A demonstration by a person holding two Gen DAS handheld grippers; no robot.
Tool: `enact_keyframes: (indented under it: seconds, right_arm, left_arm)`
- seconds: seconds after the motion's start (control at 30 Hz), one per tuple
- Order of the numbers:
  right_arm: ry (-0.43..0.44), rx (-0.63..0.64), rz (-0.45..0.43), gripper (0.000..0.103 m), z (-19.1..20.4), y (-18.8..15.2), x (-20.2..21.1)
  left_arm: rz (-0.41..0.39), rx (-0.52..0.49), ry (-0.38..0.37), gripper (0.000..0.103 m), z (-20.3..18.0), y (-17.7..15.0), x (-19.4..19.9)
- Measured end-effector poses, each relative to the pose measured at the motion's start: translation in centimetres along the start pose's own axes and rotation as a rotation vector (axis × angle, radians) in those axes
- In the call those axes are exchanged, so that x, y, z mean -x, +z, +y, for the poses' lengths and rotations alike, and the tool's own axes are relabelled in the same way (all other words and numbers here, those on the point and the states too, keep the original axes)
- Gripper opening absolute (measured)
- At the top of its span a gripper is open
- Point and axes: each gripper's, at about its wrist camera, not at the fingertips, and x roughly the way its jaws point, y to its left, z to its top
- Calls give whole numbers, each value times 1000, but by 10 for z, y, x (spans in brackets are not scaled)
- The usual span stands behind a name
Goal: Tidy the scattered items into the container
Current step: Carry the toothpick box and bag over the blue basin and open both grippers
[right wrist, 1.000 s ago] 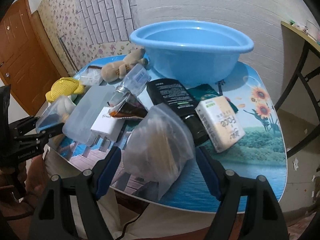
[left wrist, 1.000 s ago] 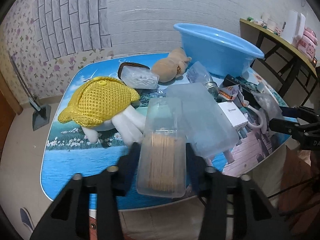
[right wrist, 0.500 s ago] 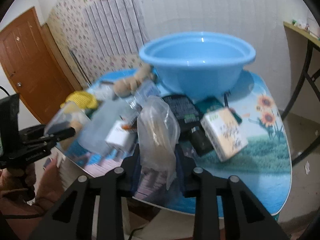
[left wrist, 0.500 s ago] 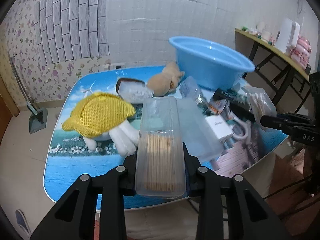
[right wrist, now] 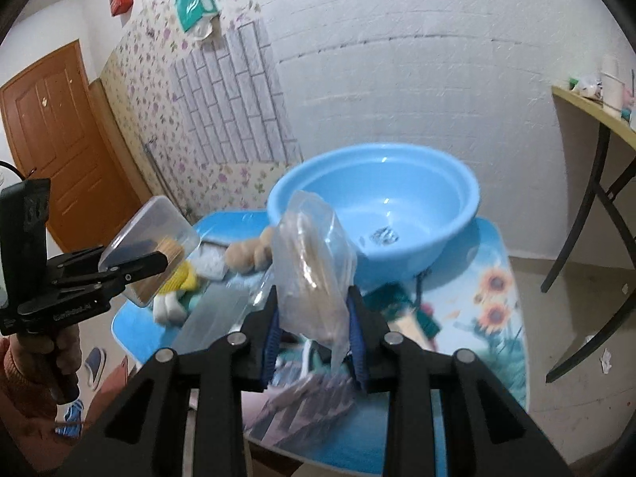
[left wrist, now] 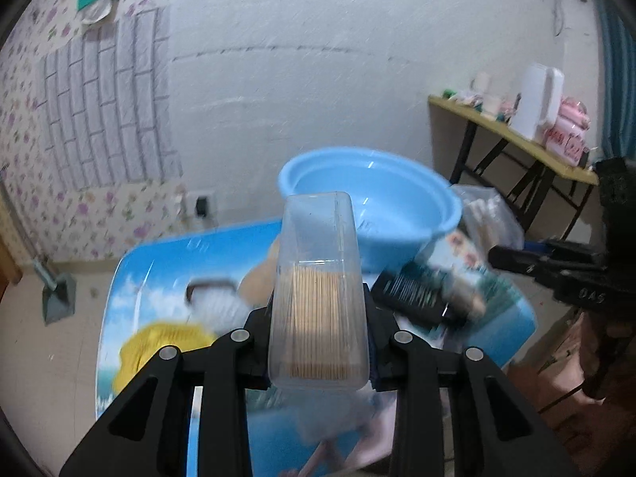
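My left gripper (left wrist: pixel 318 338) is shut on a clear plastic box of toothpicks (left wrist: pixel 318 302), held up above the table. The same box (right wrist: pixel 153 246) shows at the left of the right wrist view. My right gripper (right wrist: pixel 314 330) is shut on a clear plastic bag (right wrist: pixel 314 270) of thin wooden sticks, also lifted off the table; that bag (left wrist: pixel 487 214) shows at the right of the left wrist view. The blue basin (left wrist: pixel 369 206) (right wrist: pixel 377 206) stands empty at the far side of the table, beyond both grippers.
On the table with the printed landscape top (right wrist: pixel 493 286) lie a yellow mesh item (left wrist: pixel 167 342), a tan plush toy (right wrist: pixel 248 254), a black flat pack (left wrist: pixel 413 290) and a frosted plastic box (right wrist: pixel 214 310). A side table (left wrist: pixel 512 139) stands at the right wall.
Both grippers rose from the table with their loads. The right jaws closed on the bag, and the left jaws tightened on the toothpick box. The basin now sits nearer the middle of both views.
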Motion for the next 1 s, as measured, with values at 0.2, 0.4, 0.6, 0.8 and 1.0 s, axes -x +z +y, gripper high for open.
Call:
enact_keyframes:
  seconds: [0.2, 0.4, 0.6, 0.8, 1.0]
  right_arm:
    - [-12, -18, -20, 30, -14, 28, -15]
    - [-6, 5, -14, 30, -24, 40, -40]
    - [-29, 8, 18, 30, -37, 51, -72]
    - [-27, -10, 40, 30, -49, 56, -90]
    - [-37, -22, 61, 32, -55, 56, -103]
  left_arm:
    - [-28, -26, -34, 32, -16, 38, -25]
    - [-5, -46, -50, 32, -24, 60, -65]
    - [52, -49, -61, 32, -29, 65, -105]
    - [55, -78, -70, 32, -37, 70, -129]
    - [70, -103, -74, 32, -40, 76, -146]
